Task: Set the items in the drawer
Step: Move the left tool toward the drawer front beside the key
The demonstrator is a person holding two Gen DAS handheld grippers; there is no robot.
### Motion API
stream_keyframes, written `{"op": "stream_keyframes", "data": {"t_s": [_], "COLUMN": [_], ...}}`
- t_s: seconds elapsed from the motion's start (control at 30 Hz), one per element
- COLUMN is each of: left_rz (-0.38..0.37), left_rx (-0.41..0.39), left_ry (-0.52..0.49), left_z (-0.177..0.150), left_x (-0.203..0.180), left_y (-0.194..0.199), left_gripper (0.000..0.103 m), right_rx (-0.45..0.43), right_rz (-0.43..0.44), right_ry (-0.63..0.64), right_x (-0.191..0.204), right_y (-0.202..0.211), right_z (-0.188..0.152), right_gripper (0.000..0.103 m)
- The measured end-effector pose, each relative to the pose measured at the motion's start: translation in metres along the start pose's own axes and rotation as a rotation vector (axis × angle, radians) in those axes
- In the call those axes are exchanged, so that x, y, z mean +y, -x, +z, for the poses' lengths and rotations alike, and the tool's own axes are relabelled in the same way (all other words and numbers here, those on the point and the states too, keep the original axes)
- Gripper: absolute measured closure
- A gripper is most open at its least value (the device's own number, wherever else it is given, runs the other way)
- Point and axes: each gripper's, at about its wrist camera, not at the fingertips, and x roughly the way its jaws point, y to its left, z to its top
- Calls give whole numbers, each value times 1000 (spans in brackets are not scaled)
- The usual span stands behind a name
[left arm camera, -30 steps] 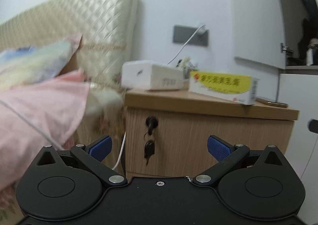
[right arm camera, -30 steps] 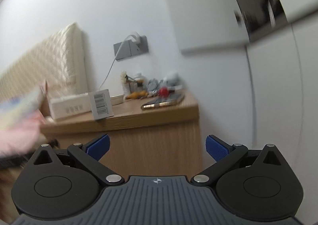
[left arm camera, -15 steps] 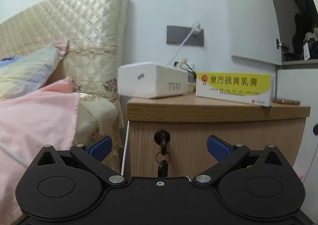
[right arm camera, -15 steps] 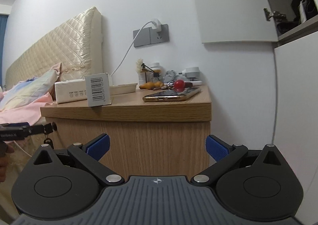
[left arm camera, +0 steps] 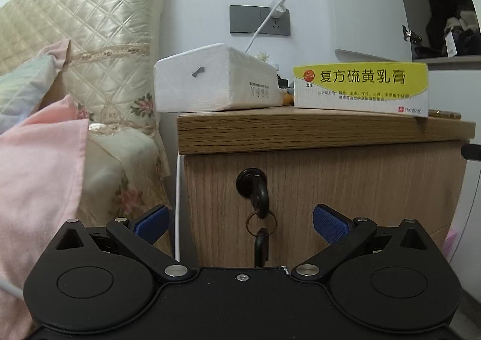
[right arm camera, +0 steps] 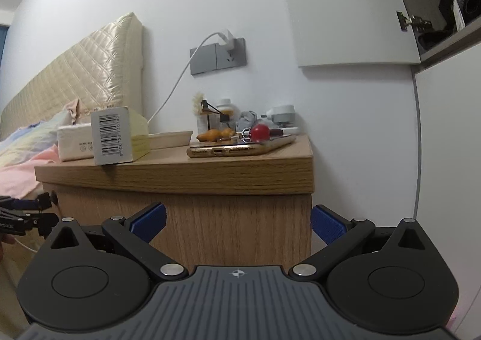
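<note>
Beside the bed, the wooden surface [left arm camera: 324, 126] carries the yellow medicine box [left arm camera: 360, 89] near its front edge, lying on a long side with its long axis along that edge, barcode end toward my right. Its drawer [left arm camera: 345, 189] below is shut, with a key [left arm camera: 255, 189] in the lock. My left tongs [left arm camera: 239, 220] stand open and empty facing this key, probably to pull, and my right tongs [right arm camera: 237, 220] wait open and empty.

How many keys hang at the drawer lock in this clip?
2: one key sits in the drawer lock; a second key dangles from its ring below, bottom end hidden behind the left tongs.
</note>
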Motion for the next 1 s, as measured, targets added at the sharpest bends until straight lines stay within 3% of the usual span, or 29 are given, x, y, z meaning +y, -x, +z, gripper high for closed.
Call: {"op": "stream_keyframes", "data": {"t_s": [0.4,1.0], "left_rz": [-19,-74], "left_rx": [-7,-23], "left_ry": [-5,27], "left_z": [-1,7], "left_x": [4,19], "left_y": [-9,-18], "left_gripper": [2,1], "right_rx": [2,20], "right_rz": [-49,50], "right_ry": [-15,52], "right_x": [0,-1], "right_y": [-17,-38], "right_z": [-2,8], "right_gripper": [0,0]}}
